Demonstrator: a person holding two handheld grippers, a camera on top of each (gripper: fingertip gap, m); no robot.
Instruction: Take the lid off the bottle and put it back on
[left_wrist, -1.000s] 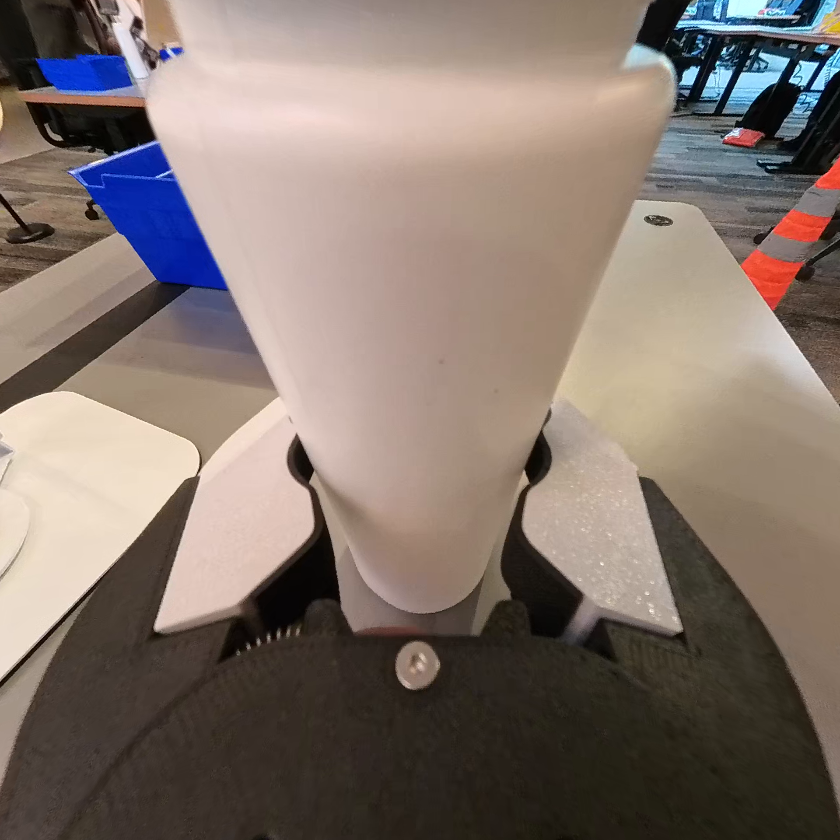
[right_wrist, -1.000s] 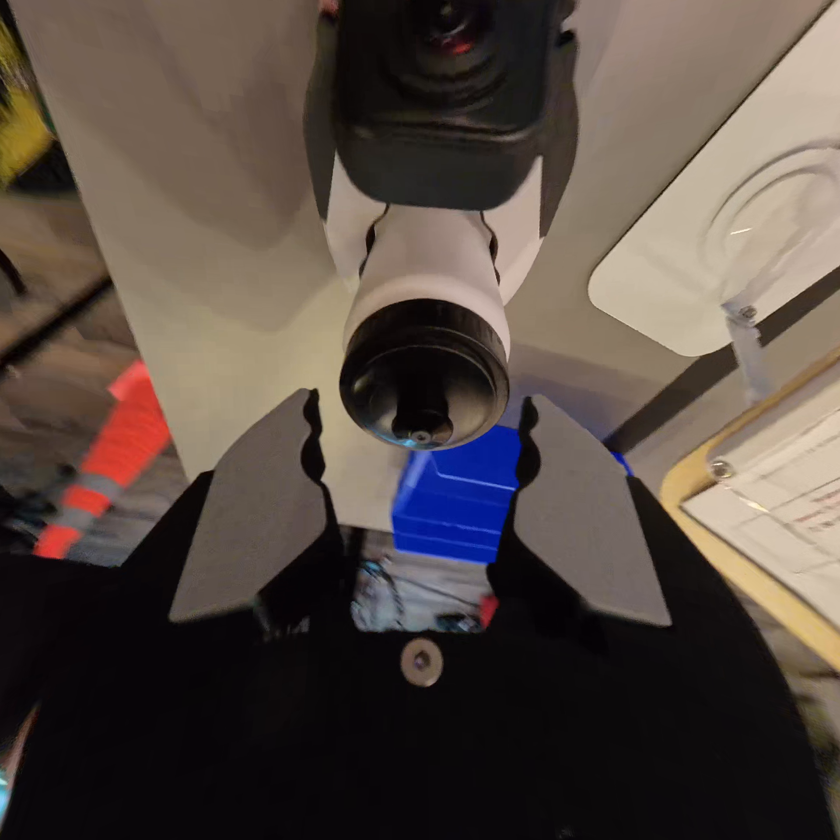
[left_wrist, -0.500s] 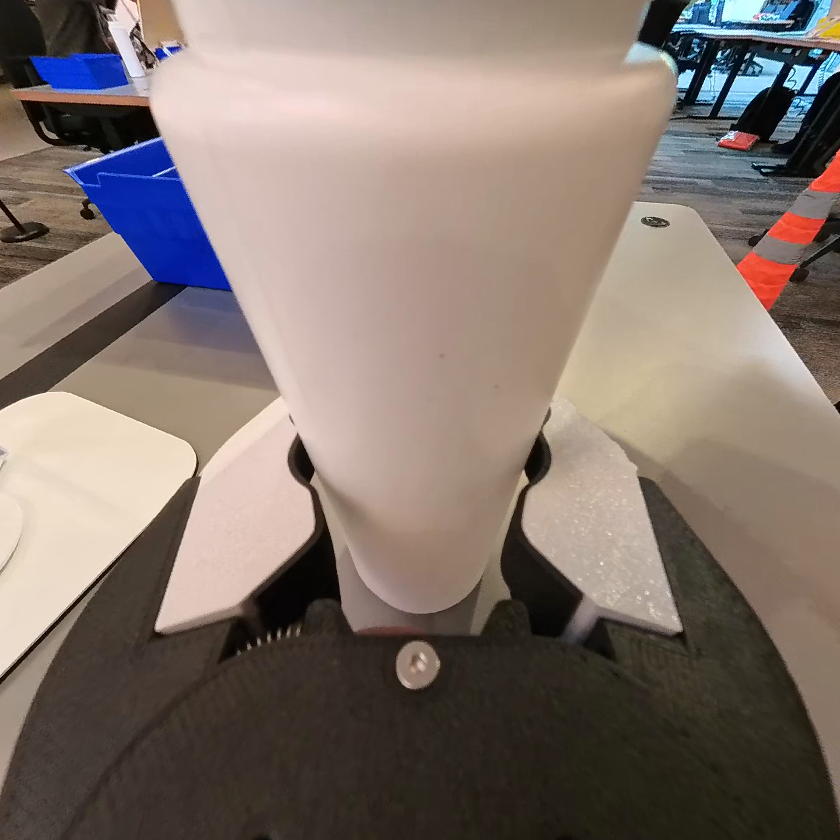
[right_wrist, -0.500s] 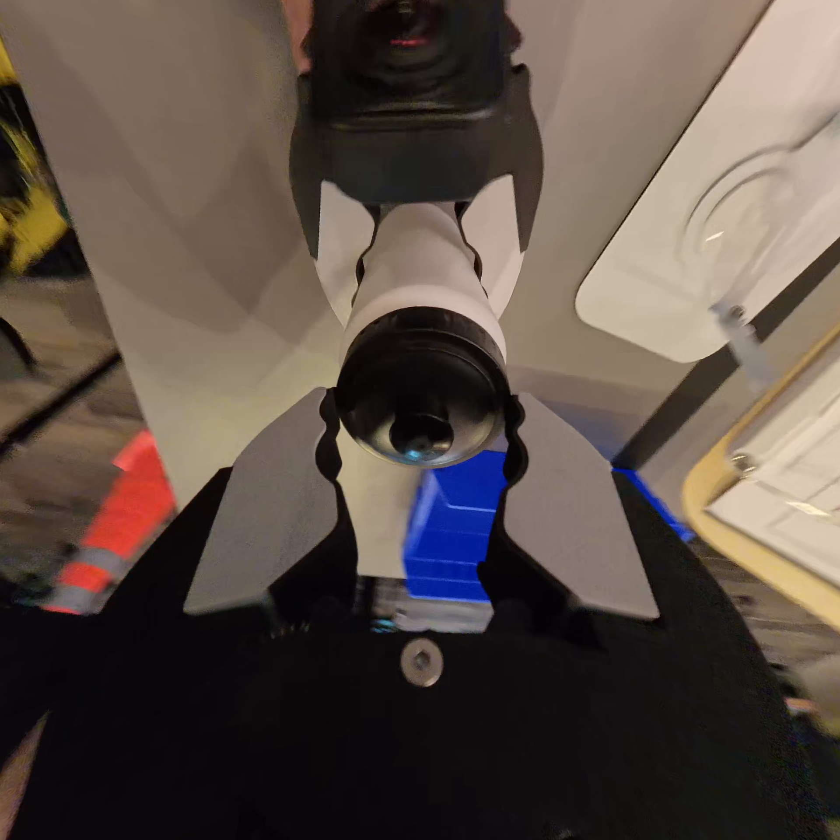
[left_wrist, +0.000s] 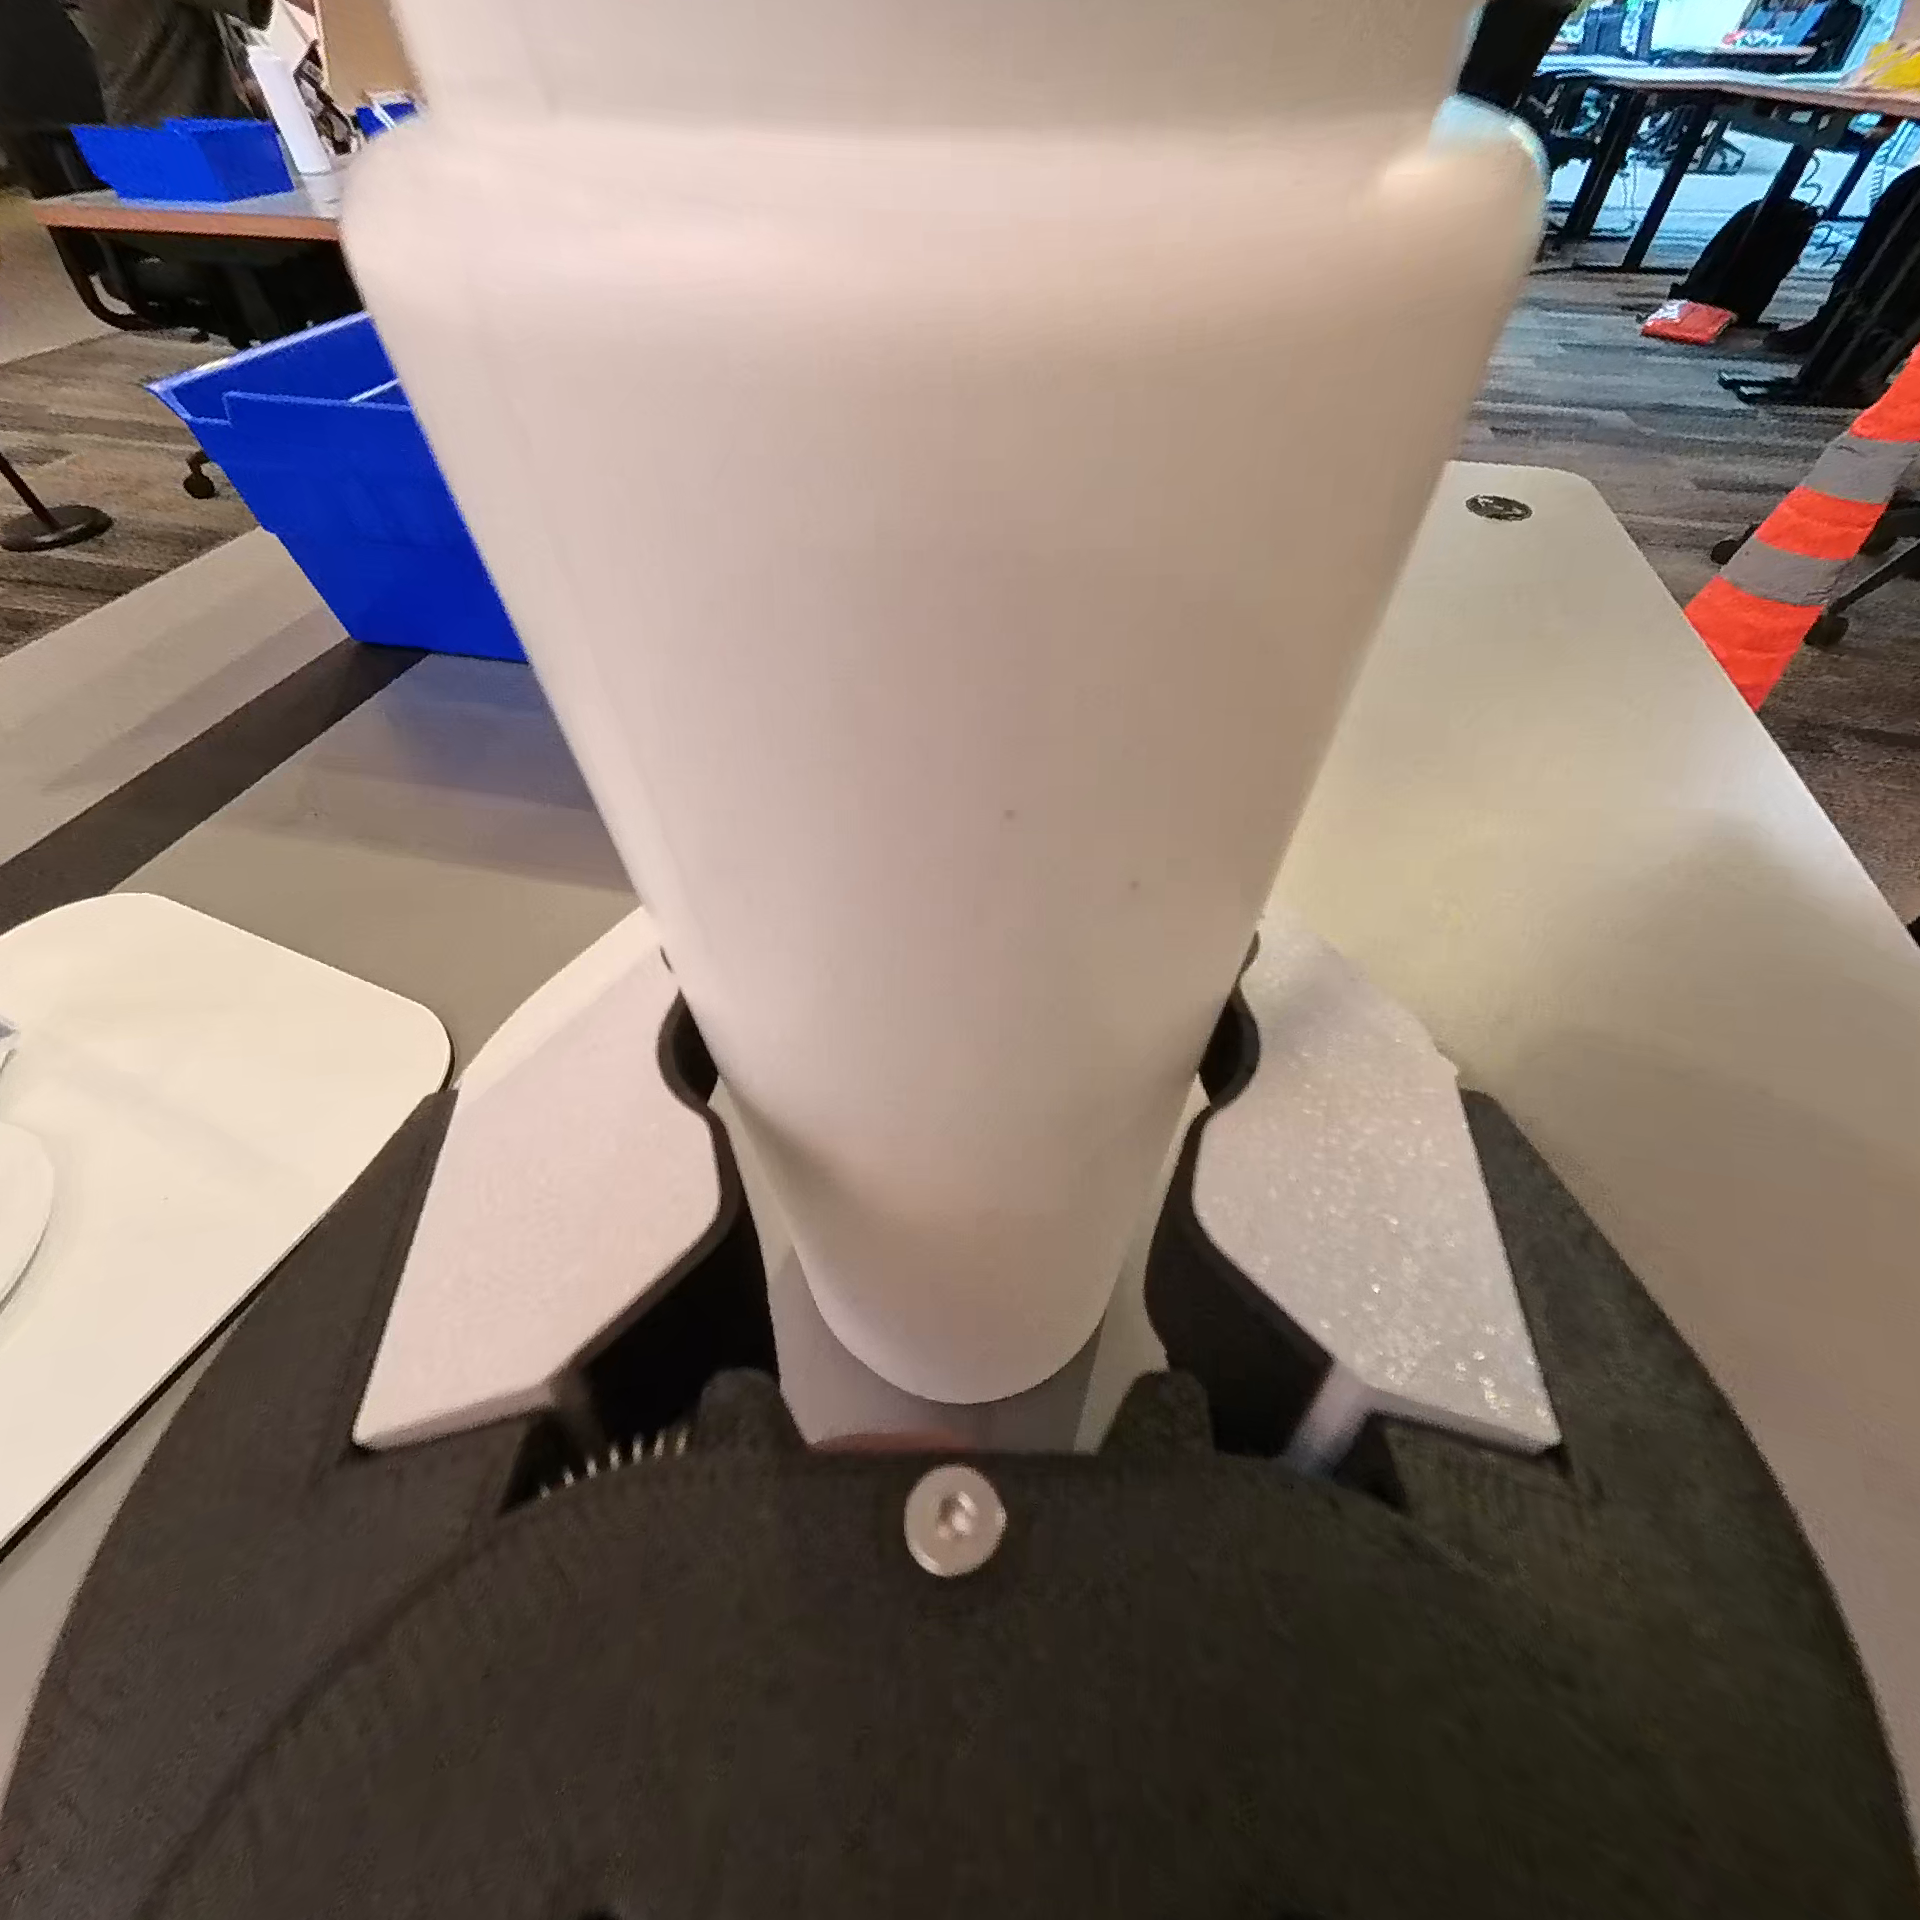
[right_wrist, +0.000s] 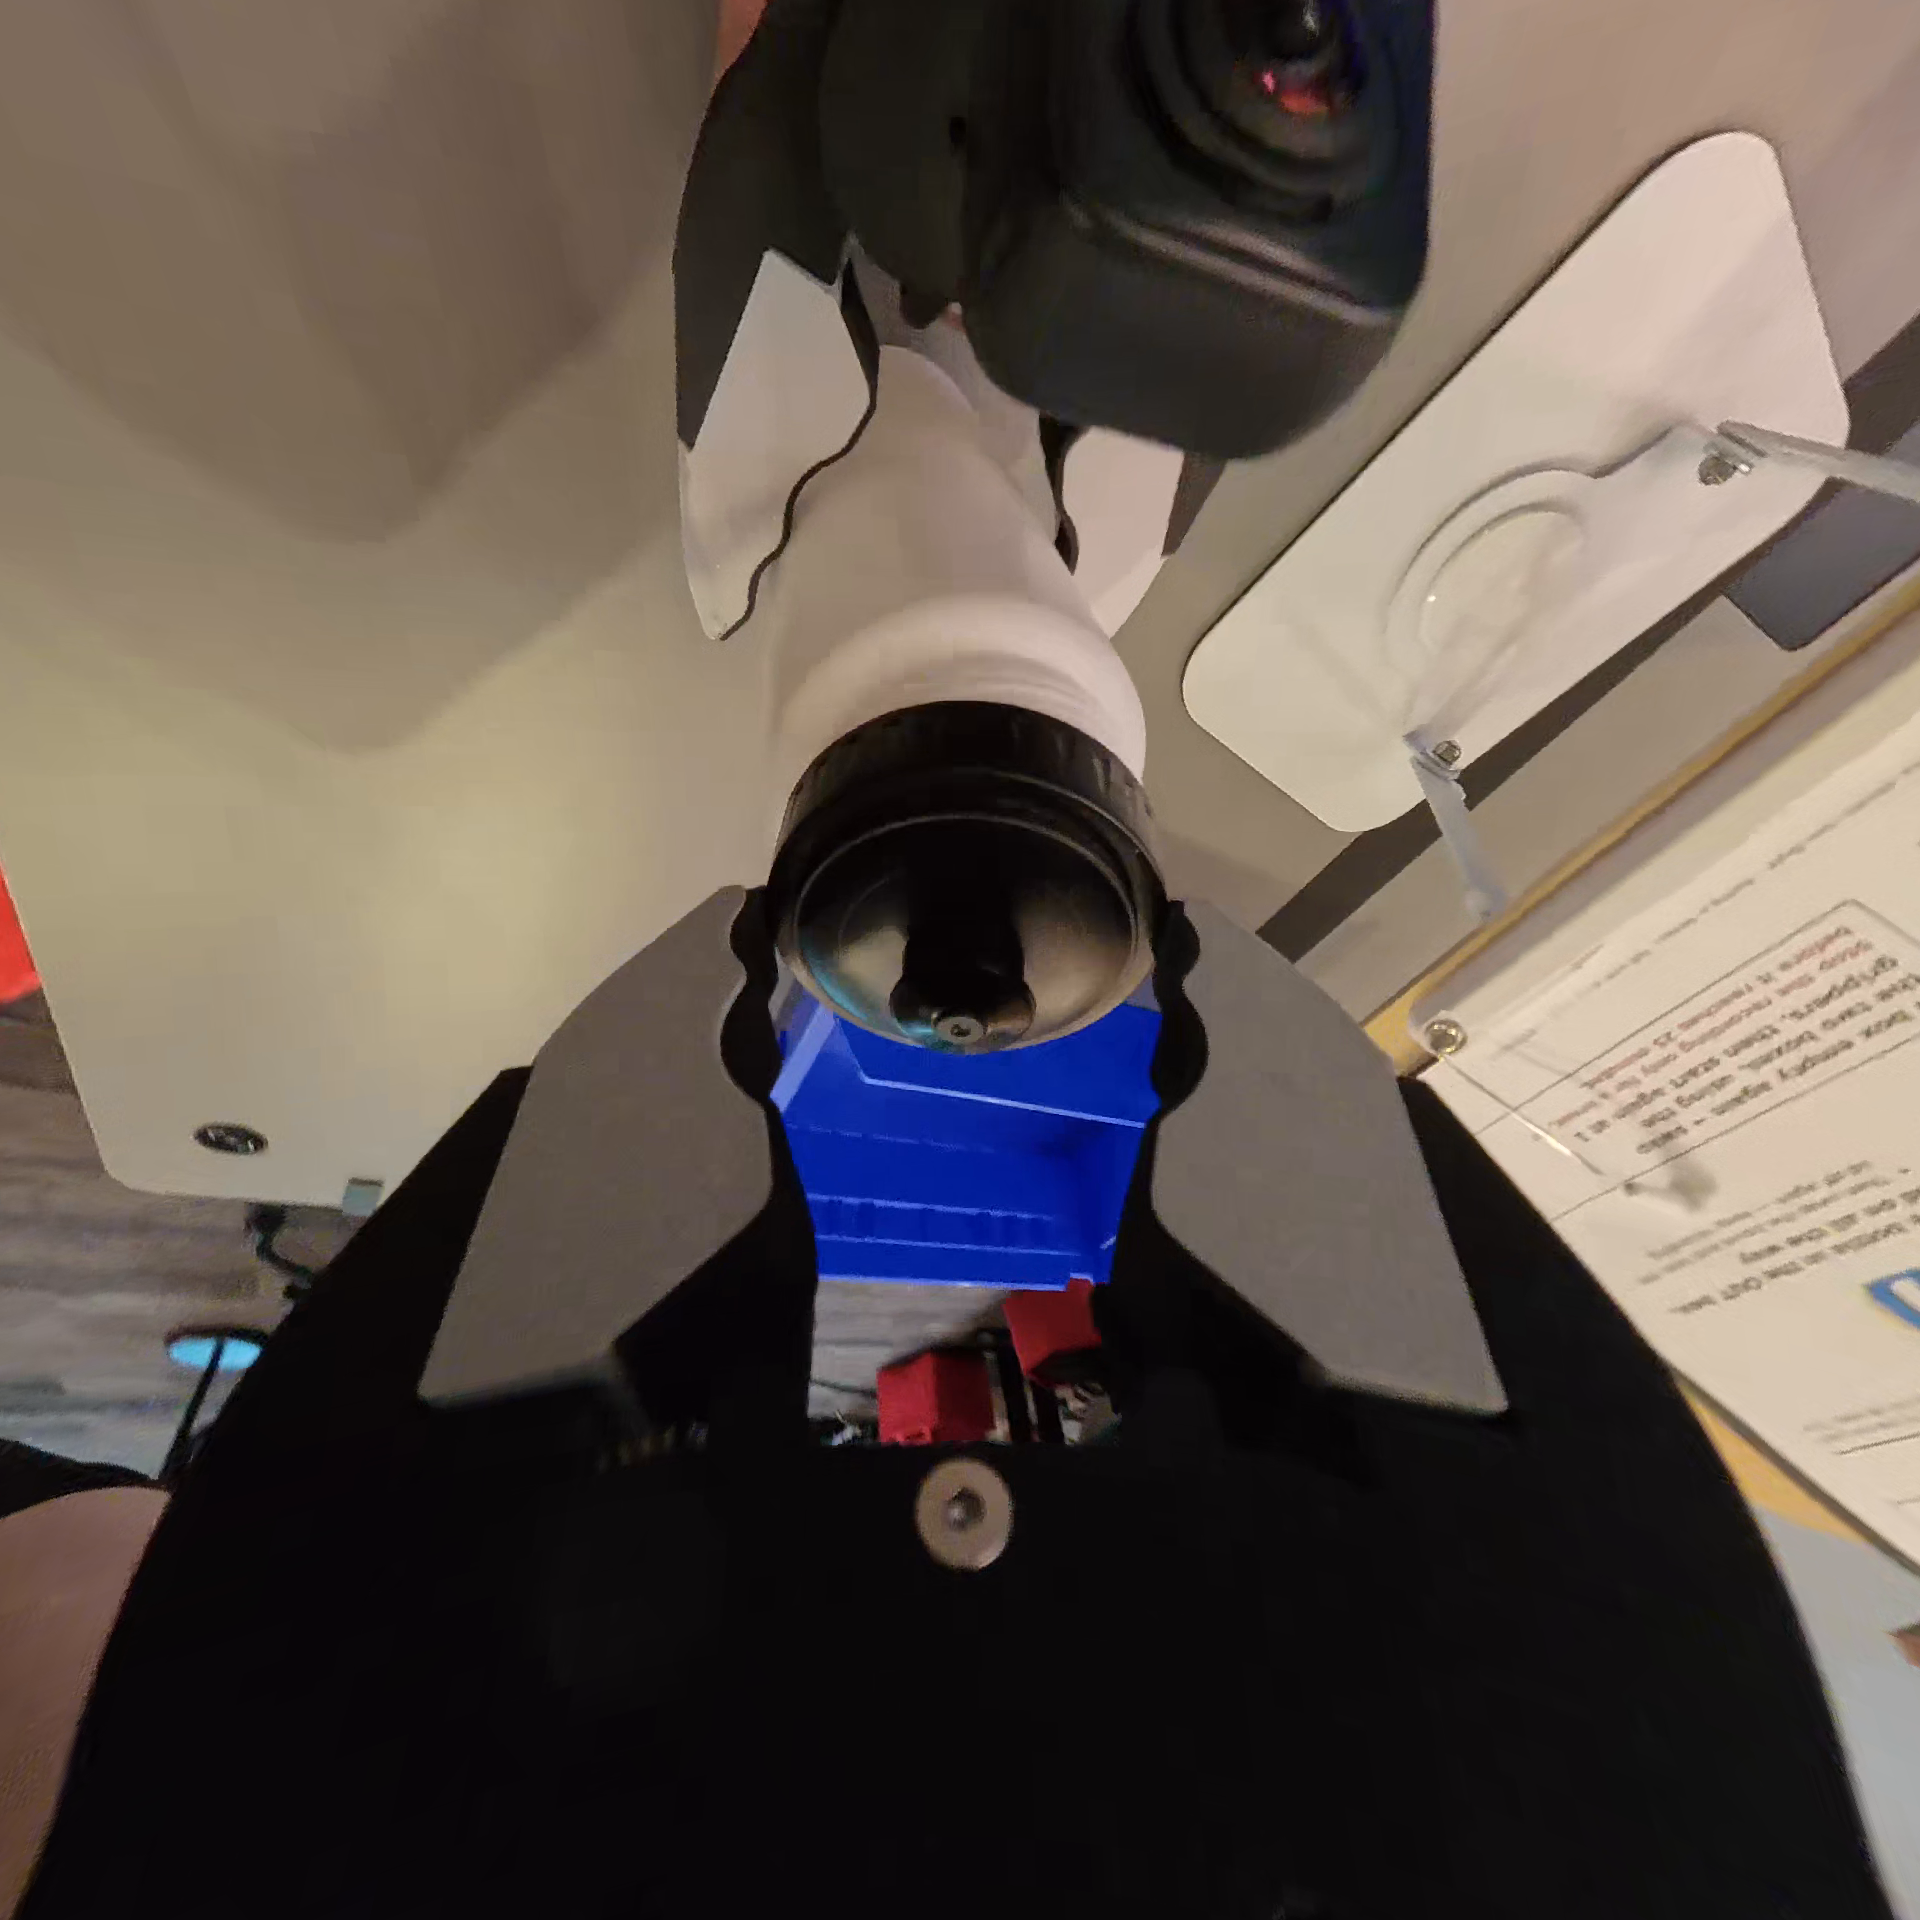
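Observation:
A white plastic bottle (left_wrist: 935, 623) fills the left wrist view, held upright above the table. My left gripper (left_wrist: 956, 987) is shut on its lower body. In the right wrist view the bottle (right_wrist: 935, 582) points toward the camera with its black nozzle lid (right_wrist: 961, 831) on. The left gripper's white fingers (right_wrist: 748, 468) clamp the bottle behind the lid. My right gripper (right_wrist: 961, 914) comes from above, and its fingertips press on both sides of the lid's ribbed rim.
A pale table (left_wrist: 1558, 831) lies below. A blue bin (left_wrist: 343, 488) stands at its far left, and a white board (left_wrist: 187, 1091) lies near left. An orange cone (left_wrist: 1829, 520) stands on the floor to the right. A framed paper sheet (right_wrist: 1714, 1091) lies beside the board.
My right gripper moved down over the lid and closed from wide open onto its rim, then turned, so the right view has rotated. The left gripper keeps the bottle nearly still.

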